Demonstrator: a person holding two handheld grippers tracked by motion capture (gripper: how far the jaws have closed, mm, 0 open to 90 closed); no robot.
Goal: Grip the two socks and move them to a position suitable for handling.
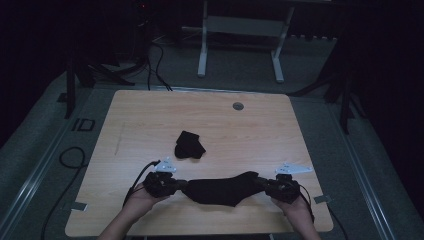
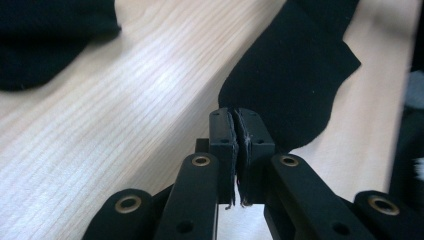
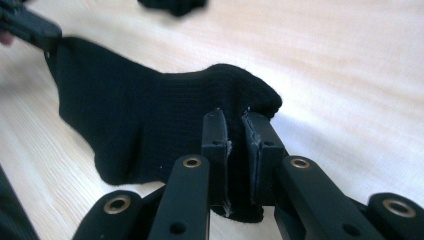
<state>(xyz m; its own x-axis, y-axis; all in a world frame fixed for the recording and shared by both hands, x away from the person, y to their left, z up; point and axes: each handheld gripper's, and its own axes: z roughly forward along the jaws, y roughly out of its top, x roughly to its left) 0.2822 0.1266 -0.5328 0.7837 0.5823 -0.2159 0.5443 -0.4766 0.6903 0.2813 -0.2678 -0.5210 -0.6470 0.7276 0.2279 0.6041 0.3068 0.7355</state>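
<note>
1. nearest the front edge of the wooden surface, a person's two forearms come in from below, each hand gripping a tool.
2. the left gripper has its jaws pressed together on one end of a black sock; in the left gripper view the pads meet on a thin edge of the fabric.
3. the right gripper holds the other end of the same sock; in the right gripper view its jaws stand narrow, with a fold of knit cloth pinched between the pads.
4. the sock hangs stretched between the two grippers, near the front middle of the surface, sagging a little in its middle.
5. whether its lowest part touches the wood i cannot tell.
6. a little farther back, near the centre of the surface, a second black sock lies bunched, apart from the stretched one.
7. toward the far edge sits a small round grey cable port.
8. beyond the surface, the floor carries dark cables and the white legs of a stand.
</note>
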